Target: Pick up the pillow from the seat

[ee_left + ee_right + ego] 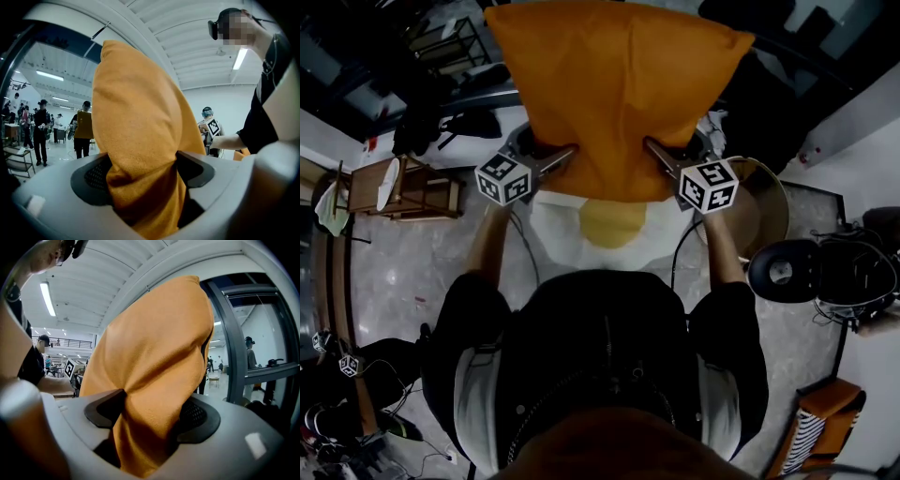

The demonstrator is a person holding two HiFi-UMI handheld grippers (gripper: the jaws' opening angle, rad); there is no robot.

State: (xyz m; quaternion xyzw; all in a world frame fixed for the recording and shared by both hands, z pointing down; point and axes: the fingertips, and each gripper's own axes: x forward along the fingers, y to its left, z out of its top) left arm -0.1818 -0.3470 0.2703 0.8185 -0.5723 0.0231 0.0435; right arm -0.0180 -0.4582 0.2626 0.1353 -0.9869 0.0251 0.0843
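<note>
Now held up in front of the person: the orange pillow, apparently clear of the pale seat seen beneath it, taken by both tools along the edge nearest the body. Left gripper: jaws pinching a gathered fold of fabric near one corner of that edge, with the cloth bunched and creased between the pads. Right gripper: jaws likewise clamped on a bunched fold near the opposite corner. Handling, as judged: the pillow looks light and soft, and its matt, fleecy cover should not slip readily. It yields under pressure, so a narrow pinch takes cover and some filling, not the full thickness. Two holds set well apart along one edge suit it, whereas a single corner hold would likely let it droop and twist
</note>
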